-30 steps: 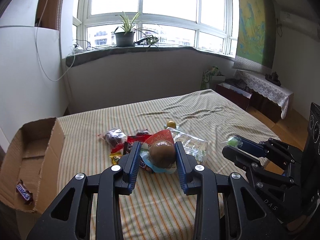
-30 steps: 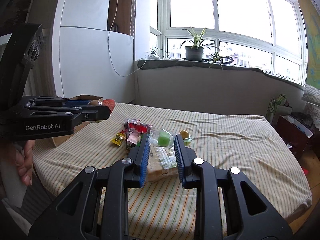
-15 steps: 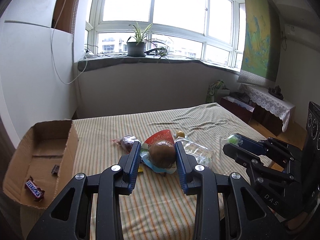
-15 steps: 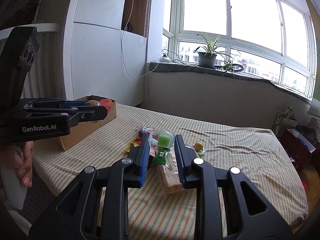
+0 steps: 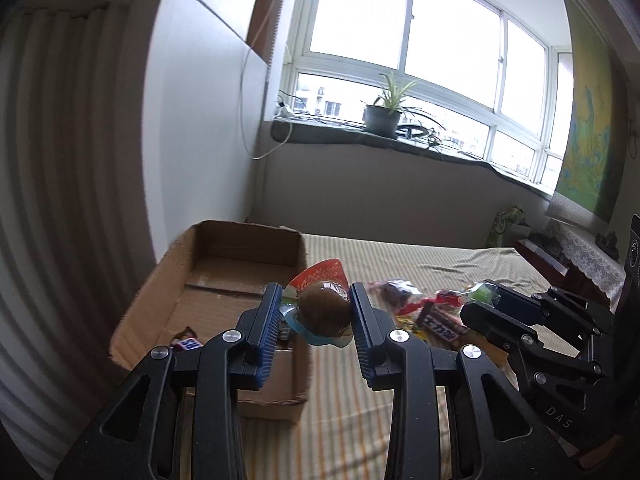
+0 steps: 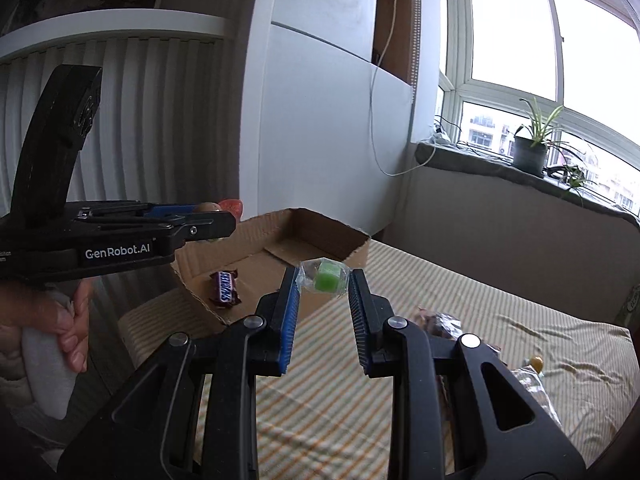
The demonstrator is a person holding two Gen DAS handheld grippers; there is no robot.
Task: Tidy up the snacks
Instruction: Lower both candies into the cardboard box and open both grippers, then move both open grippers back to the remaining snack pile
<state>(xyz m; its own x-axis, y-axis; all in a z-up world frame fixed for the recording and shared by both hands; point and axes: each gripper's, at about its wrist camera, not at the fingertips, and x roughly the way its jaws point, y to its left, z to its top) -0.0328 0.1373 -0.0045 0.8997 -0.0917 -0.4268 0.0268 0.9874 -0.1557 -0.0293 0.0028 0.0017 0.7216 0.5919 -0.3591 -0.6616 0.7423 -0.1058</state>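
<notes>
Left wrist view: the left gripper (image 5: 314, 312) is pinching a brown ball-shaped snack (image 5: 324, 314) in a clear wrapper with a red top, its two blue pads pressing on either side; the fingers are standing only partly apart, as wide as the snack. The snack is hanging in the air over the near right corner of the open cardboard box (image 5: 160, 292), which is sitting on the striped bed (image 5: 400, 256). A chocolate bar (image 5: 186, 343) is lying inside the box by its near wall. A pile of wrapped snacks (image 5: 432, 316) is lying on the bed just right of the box.

Right wrist view: the right gripper (image 6: 323, 286) is gripping a green sweet (image 6: 328, 279) in clear wrap between its pads, the fingers drawn nearly together on the wrapper. The sweet is being held above the bed, in front of the box's edge. The left gripper is showing at the left, held by a hand (image 6: 60, 320). A potted plant (image 6: 530, 148) is standing on the windowsill.
</notes>
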